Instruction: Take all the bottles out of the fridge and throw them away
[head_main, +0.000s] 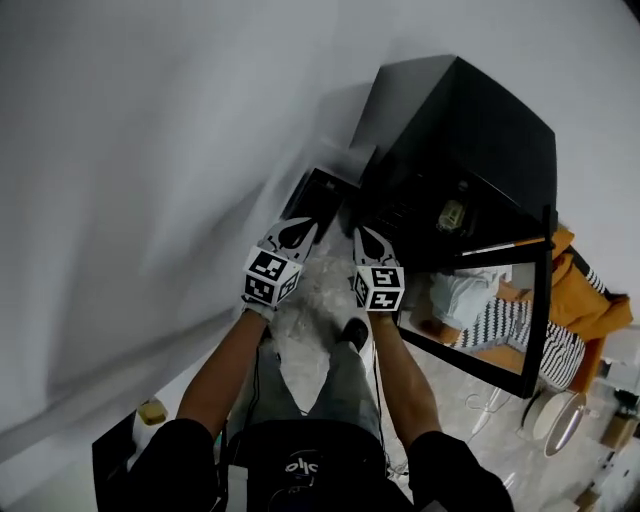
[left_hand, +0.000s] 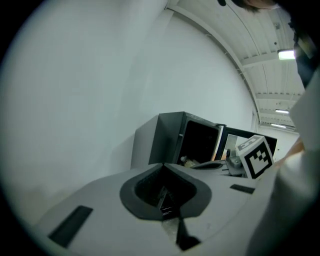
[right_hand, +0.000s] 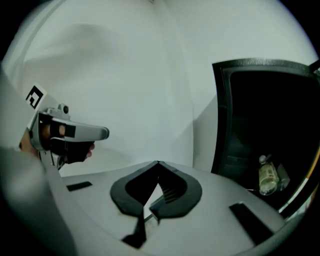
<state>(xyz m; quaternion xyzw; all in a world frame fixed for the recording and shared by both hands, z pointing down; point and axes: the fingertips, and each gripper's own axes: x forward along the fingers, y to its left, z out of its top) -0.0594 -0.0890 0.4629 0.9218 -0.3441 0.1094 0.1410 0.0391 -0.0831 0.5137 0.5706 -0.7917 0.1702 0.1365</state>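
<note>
The left tongs (left_hand: 163, 165) and the right tongs (right_hand: 158, 163) were both pressed together and empty, while the bottle (right_hand: 268, 176) stood upright inside the open fridge (right_hand: 270, 110), ahead and to the right of the nearer right tongs.

Right gripper view: fridge (right_hand: 250, 110) cut off by right edge, interior mostly black. Bottle (right_hand: 268, 176) inside fridge: label unreadable. Left gripper view: small items (left_hand: 186, 161) inside fridge too small to ID.

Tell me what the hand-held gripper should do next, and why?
Probably reach the right hand-held gripper toward the bottle in the open fridge, opening on the way: its jaws are shut on nothing, and the bottle sits ahead of it.
</note>
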